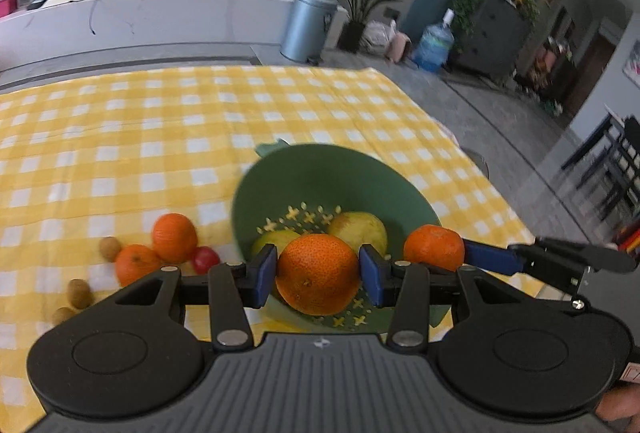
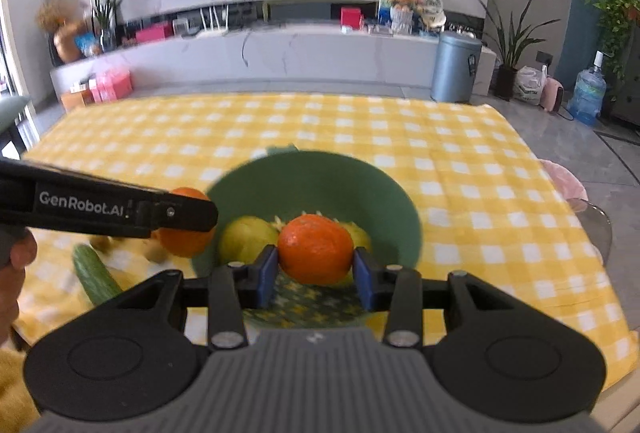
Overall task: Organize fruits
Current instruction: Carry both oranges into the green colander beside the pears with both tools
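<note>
Each claw clamps an orange above the green bowl (image 1: 404, 189): the left gripper (image 1: 318, 273) its orange (image 1: 318, 273), the right gripper (image 2: 316, 267) its orange (image 2: 316, 249). Pears (image 1: 360, 229) lie inside; more oranges (image 1: 174, 237) sit on the cloth (image 1: 120, 137).

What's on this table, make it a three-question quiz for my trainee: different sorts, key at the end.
1. True or false: the left tool and the right tool each grip an orange.
2. What already lies in the green bowl? A) yellow-green fruits B) bananas C) grapes
3. Fill in: in the left wrist view, ___ loose oranges lie on the checked cloth left of the bowl.

Key: 1 true; 2 A; 3 two.
</note>
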Tool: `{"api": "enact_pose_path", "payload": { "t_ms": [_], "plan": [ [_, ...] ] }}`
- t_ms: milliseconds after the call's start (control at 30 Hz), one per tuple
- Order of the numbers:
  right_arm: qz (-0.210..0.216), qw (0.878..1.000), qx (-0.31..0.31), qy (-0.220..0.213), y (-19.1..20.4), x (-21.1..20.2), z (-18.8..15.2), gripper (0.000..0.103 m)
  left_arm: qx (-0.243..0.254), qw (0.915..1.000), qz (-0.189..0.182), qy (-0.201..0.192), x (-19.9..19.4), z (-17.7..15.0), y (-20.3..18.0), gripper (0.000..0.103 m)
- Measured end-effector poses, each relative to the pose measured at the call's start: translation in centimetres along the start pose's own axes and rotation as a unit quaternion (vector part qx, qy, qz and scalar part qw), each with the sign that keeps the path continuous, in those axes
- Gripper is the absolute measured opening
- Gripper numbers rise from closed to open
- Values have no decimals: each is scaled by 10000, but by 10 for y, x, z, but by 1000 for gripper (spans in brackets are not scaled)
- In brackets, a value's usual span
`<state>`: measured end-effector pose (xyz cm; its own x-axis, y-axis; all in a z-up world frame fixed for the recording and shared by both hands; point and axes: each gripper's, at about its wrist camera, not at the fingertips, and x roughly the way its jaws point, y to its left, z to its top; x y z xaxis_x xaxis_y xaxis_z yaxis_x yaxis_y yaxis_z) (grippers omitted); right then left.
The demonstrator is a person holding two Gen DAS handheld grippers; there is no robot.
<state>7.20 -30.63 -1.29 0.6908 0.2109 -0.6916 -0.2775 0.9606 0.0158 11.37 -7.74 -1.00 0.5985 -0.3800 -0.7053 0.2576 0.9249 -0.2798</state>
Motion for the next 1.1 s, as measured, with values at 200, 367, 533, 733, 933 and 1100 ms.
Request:
{"api": "enact_pose_path", "payload": {
  "t_ms": [200,367,533,733,933,1100],
  "plan": [
    [-80,9981,-395,472,-6,18,1,38,216,9991,31,366,23,0,-9,51],
    [-8,9953,-563,787,-6,32,-2,38,299,9977,81,606,37,0,-10,51],
    [62,9924,-775,959,0,41,1,38,375,9952,192,883,49,-1,-8,51],
    [153,9876,-996,1207,6,53,3,38,455,9946,77,932,52,0,-10,51],
    [195,9847,-1038,1383,7,59,6,38,496,9926,-97,1104,56,-6,-11,51],
    [216,9825,-1107,1485,7,63,9,38,408,9925,-141,1145,59,-6,-11,52]
  ]
}}
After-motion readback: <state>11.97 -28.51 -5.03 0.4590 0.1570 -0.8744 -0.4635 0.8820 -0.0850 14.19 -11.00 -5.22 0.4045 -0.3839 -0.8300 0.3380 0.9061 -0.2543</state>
